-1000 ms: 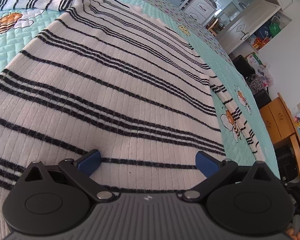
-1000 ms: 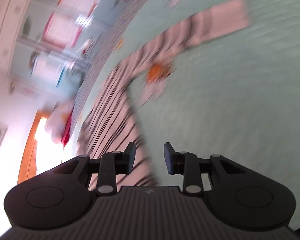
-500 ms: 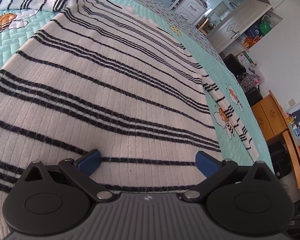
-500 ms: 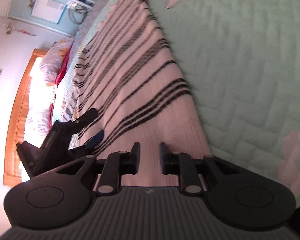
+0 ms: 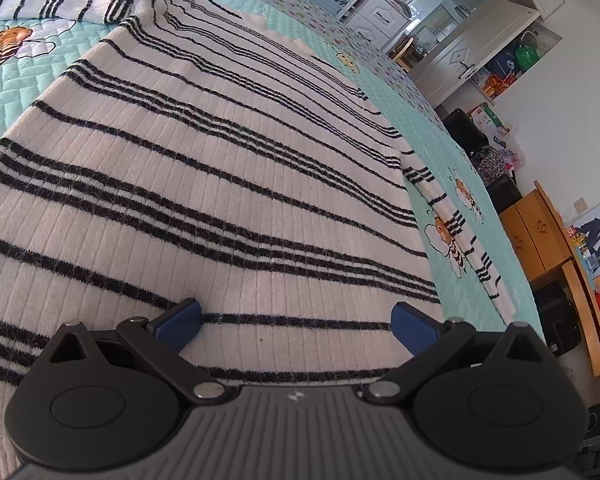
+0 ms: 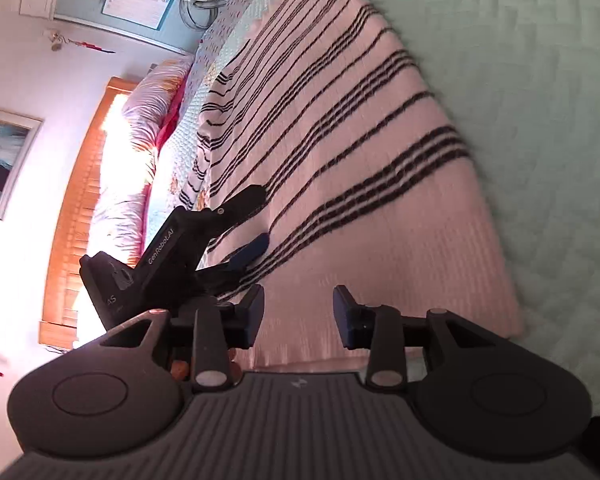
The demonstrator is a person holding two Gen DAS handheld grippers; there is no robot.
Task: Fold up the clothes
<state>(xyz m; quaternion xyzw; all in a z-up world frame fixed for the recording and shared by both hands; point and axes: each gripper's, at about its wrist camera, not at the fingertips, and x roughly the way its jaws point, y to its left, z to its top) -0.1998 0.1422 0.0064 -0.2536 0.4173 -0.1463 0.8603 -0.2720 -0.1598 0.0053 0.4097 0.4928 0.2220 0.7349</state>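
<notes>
A white sweater with black stripes (image 5: 228,184) lies spread flat on a teal quilted bedspread (image 5: 16,92). One sleeve (image 5: 52,0) stretches across the top left, the other sleeve (image 5: 472,248) runs down the right edge. My left gripper (image 5: 296,316) hovers low over the sweater's lower part, blue pads wide apart, nothing between them. In the right wrist view the sweater (image 6: 360,152) runs away from my right gripper (image 6: 298,304), which sits just above the hem. Its jaws are opening, with only flat fabric below the gap and nothing pinched. The left gripper (image 6: 260,220) shows there, open, to the left.
White cupboards (image 5: 452,40), a wooden desk (image 5: 540,232) and dark bags (image 5: 556,320) stand beyond the bed's right side. A wooden headboard (image 6: 84,184) and pillows (image 6: 148,108) lie at the far end. Bare quilt (image 6: 520,100) stretches right of the sweater.
My right gripper swung from the bare quilt to the sweater's hem, beside the left gripper; its jaws narrowed and then widened. The left gripper stayed in place, open.
</notes>
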